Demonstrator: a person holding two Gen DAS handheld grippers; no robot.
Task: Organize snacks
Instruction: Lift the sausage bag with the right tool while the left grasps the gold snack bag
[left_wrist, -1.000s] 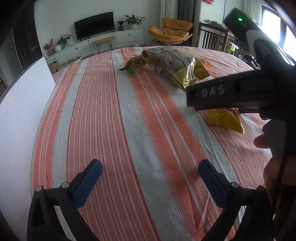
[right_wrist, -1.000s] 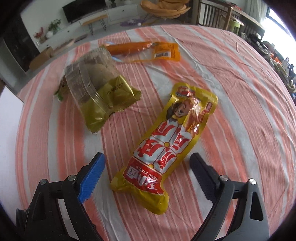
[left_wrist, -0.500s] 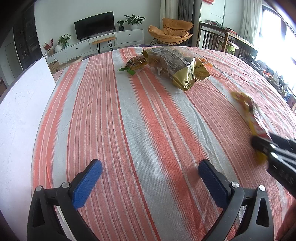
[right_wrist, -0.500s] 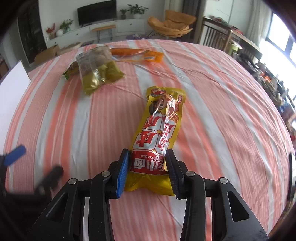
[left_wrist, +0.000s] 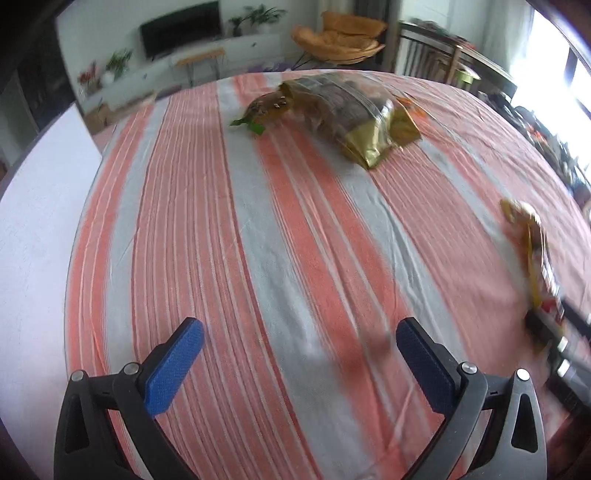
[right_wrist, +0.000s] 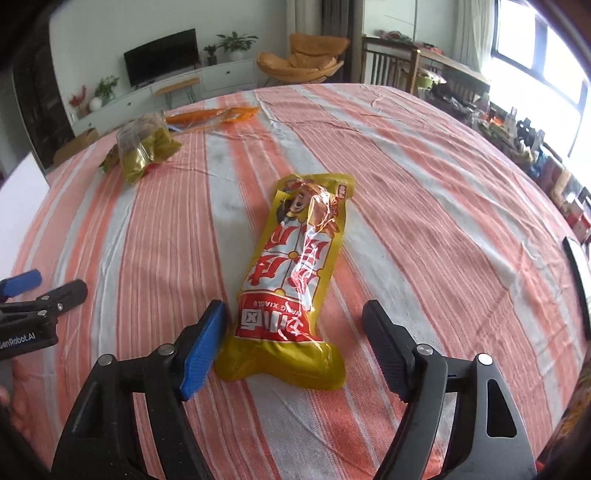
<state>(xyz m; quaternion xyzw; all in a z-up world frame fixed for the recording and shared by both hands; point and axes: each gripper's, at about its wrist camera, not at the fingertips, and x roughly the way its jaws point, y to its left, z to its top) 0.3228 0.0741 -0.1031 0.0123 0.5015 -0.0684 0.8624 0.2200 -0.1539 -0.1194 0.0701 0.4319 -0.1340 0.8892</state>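
Observation:
A long yellow-and-red snack packet (right_wrist: 295, 258) lies flat on the striped tablecloth (right_wrist: 424, 206); it also shows, blurred, as the yellow packet (left_wrist: 532, 243) at the right of the left wrist view. My right gripper (right_wrist: 293, 310) straddles its near end. The jaws are opening and neither pad presses on the wrapper. My left gripper (left_wrist: 301, 326) hangs open over bare cloth with nothing between its blue pads (left_wrist: 173, 365). From the right wrist view the left gripper (right_wrist: 48, 286) is at the left edge.
A gold-and-clear snack bag (left_wrist: 354, 118) and a small green-brown packet (left_wrist: 266, 109) lie at the far side, with an orange packet (right_wrist: 210, 116) behind them. A white board (left_wrist: 29, 221) borders the table's left. A dark flat object (right_wrist: 576, 280) sits at the right edge.
The right gripper closed on the yellow-and-red packet, carried it sideways across the table, and has now spread its jaws off it. The left gripper stayed nearly still.

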